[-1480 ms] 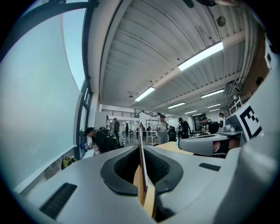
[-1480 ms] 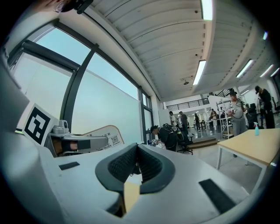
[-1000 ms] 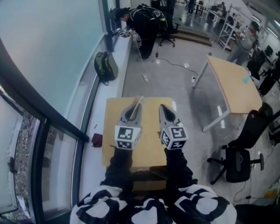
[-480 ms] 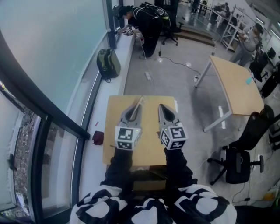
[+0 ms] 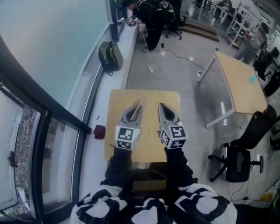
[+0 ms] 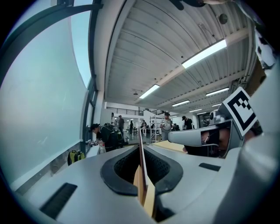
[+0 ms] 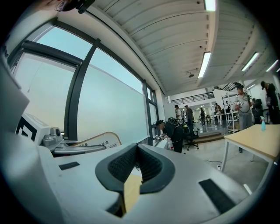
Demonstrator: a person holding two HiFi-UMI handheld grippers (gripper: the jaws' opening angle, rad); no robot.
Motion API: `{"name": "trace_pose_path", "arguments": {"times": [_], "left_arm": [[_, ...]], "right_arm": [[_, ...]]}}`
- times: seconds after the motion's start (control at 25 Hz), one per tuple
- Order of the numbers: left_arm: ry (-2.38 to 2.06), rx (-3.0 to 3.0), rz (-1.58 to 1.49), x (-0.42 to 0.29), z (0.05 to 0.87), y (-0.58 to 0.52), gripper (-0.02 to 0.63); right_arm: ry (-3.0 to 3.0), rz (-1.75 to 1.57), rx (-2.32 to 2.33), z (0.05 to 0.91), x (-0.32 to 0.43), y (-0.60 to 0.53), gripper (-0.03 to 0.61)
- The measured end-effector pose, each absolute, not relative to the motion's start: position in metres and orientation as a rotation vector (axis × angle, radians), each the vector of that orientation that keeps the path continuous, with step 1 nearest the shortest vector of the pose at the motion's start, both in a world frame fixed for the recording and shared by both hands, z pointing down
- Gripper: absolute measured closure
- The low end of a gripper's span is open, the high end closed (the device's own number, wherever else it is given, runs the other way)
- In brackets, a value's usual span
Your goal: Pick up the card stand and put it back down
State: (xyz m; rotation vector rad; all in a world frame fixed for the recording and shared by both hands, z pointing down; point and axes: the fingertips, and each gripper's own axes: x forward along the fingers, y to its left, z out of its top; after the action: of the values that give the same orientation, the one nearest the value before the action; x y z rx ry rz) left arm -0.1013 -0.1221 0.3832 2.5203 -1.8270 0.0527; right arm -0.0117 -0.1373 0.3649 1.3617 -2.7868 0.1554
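Note:
The card stand (image 5: 139, 105) is a thin pale board seen edge-on, with my left gripper (image 5: 135, 109) shut on it above the small wooden table (image 5: 114, 131). In the left gripper view the card stand (image 6: 141, 168) runs upright between the closed jaws of the left gripper (image 6: 141, 148). My right gripper (image 5: 163, 108) hovers beside it to the right, shut with nothing held. The right gripper view shows the right gripper (image 7: 136, 151) with its pads together, and the card stand's rounded printed face (image 7: 97, 139) off to its left.
A larger wooden table (image 5: 238, 78) and a black office chair (image 5: 238, 164) stand to the right. A green backpack (image 5: 110, 54) leans on the window ledge, and a person (image 5: 153, 13) bends over farther back. A small dark red object (image 5: 99, 131) lies left of the small table.
Both grippers have sunk a little toward the small table, which now shows larger under them. The left gripper still holds the card stand.

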Motion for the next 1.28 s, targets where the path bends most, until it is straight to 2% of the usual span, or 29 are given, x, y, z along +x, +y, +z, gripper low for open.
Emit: {"name": "trace_pose_path", "arguments": {"times": [0.6,1.28], "left_arm": [[-1.789,2.361,0.205,-0.114,0.457,-0.122,0.591],[-1.694,2.162,0.427,-0.169,0.579,-0.172,0.591]], "right_arm": [[-2.703,0.301,1.299,0.420,0.003,-0.140,0.554],[-2.587,0.505,1.278,0.496,0.008,-0.200,0.554]]}}
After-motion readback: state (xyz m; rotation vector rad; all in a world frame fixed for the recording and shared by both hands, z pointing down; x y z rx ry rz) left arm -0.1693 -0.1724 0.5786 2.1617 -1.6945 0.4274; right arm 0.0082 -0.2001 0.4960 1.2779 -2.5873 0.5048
